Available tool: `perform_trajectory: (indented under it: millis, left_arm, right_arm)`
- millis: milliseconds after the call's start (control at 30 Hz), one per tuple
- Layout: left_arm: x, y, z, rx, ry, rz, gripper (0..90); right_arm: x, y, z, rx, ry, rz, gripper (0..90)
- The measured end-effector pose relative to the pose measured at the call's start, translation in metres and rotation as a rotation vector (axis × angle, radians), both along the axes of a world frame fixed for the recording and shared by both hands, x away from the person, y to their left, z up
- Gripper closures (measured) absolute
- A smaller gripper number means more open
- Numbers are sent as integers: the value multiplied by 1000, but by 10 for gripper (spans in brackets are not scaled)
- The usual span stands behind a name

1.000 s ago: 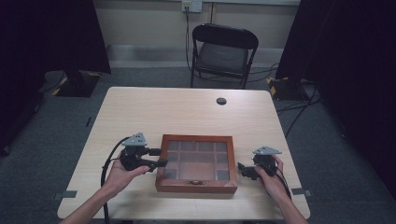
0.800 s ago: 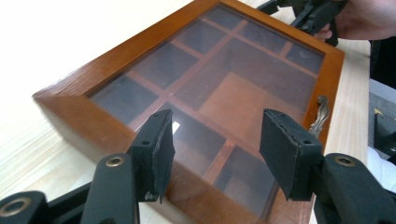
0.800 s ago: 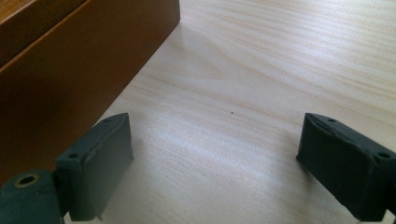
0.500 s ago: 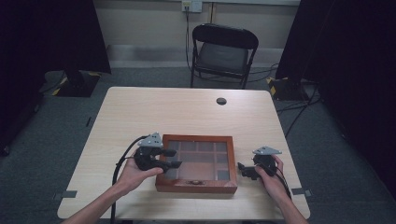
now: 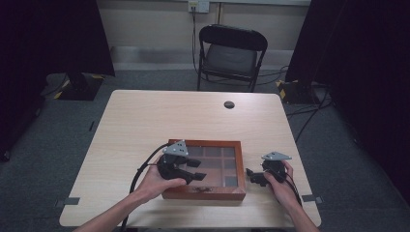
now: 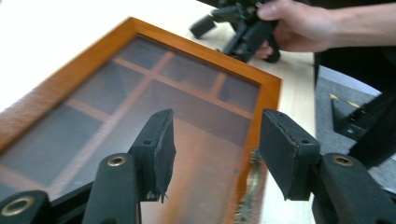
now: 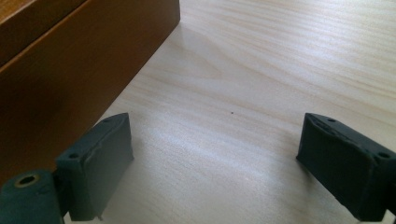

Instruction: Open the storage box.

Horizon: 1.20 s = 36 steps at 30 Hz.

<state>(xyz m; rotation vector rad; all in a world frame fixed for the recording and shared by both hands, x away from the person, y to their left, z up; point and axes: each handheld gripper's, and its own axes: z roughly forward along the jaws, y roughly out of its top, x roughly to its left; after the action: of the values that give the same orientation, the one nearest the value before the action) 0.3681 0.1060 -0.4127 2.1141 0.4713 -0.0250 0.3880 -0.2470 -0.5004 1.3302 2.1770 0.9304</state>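
Two pairs of black jaws stand spread, neither one grasping anything. Seen along the left gripper [image 6: 215,144], its pads hang over the glass lid of the wooden box [image 6: 93,74], with the near front rail and a metal clasp [image 6: 247,186] showing between and below them — the pads look clear of the lid, though contact cannot be judged for sure. That view also catches the right hand [image 6: 299,25] and its gripper beyond the box's far corner. The right gripper view gives what the others lack: the right gripper [image 7: 215,163] sits low over bare table [image 7: 261,70], its left pad just beside the box's brown side wall [image 7: 60,79], apart from it.

From above, the left gripper [image 5: 193,170] reaches in over the box's left half, the left hand [image 5: 157,182] at its near-left corner. The right gripper [image 5: 252,175] rests just off the right side. A dark chair [image 5: 231,54] stands past the table's far edge — a small black disc [image 5: 229,104] lies near that edge.
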Motion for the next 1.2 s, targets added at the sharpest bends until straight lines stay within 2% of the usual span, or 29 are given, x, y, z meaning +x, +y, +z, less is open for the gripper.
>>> perform_trajectory:
  millis: [100, 133, 200, 267, 367, 467, 533, 800, 900, 1000, 1200]
  left_arm:
    - [-4, -3, -6, 15, 23, -15, 475]
    - [-5, -3, -8, 8, 31, -18, 518]
    - [-7, -4, -12, 23, 24, -15, 543]
    - [-9, -6, -15, 27, 34, -52, 603]
    - [-11, -8, -18, 32, 45, -74, 623]
    - [-13, -11, -20, 34, 40, -86, 659]
    - [-13, -13, -22, 48, 59, -104, 682]
    - [-15, -15, -27, 64, 45, -95, 779]
    - [-16, -15, -28, 55, 34, -88, 802]
    - [-21, -15, -29, 58, -2, -76, 801]
    - [-20, -15, -29, 51, 11, -73, 807]
  right_arm:
    - [0, 0, 0, 0, 0, 0, 94]
    - [0, 0, 0, 0, 0, 0, 94]
    - [0, 0, 0, 0, 0, 0, 94]
    - [0, 0, 0, 0, 0, 0, 94]
    - [0, 0, 0, 0, 0, 0, 94]
    - [0, 0, 0, 0, 0, 0, 94]
    - [0, 0, 0, 0, 0, 0, 94]
    - [0, 0, 0, 0, 0, 0, 94]
    - [0, 0, 0, 0, 0, 1, 94]
    - [0, 0, 0, 0, 0, 1, 94]
    - [0, 0, 0, 0, 0, 5, 94]
